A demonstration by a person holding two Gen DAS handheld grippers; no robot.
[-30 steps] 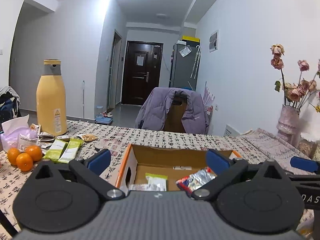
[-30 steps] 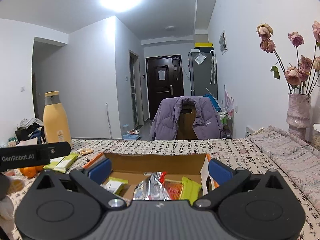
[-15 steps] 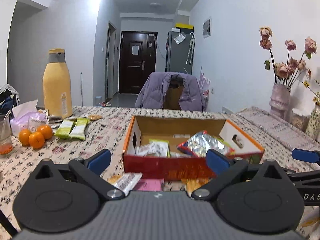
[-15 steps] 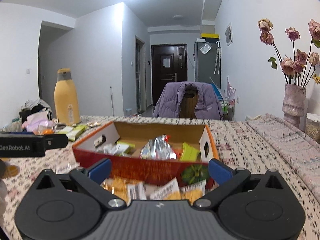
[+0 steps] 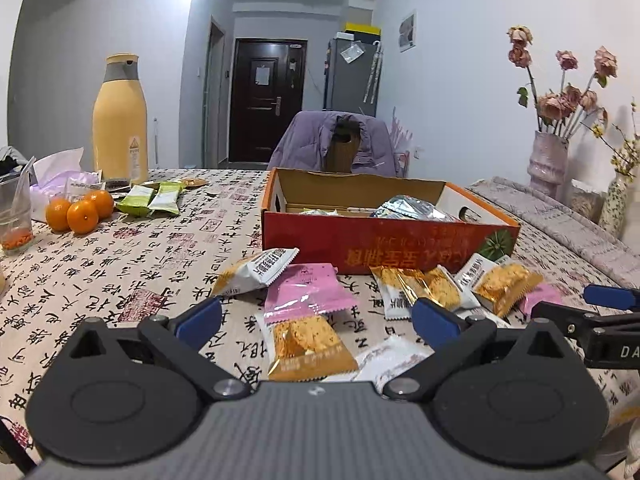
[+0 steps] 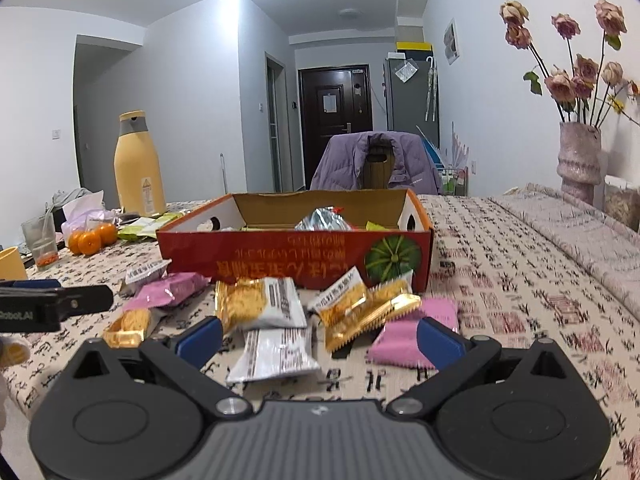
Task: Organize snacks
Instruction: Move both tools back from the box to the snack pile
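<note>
While both tools sit low and level over the worktop, the left gripper has its jaws spread wide and empty, framing a gold snack packet and a pink packet. Beside it, the right gripper is equally wide apart, holding nothing, with a white packet lying between its fingers. Loose snacks are strewn just before the red cardboard box, which already contains a silver bag.
</note>
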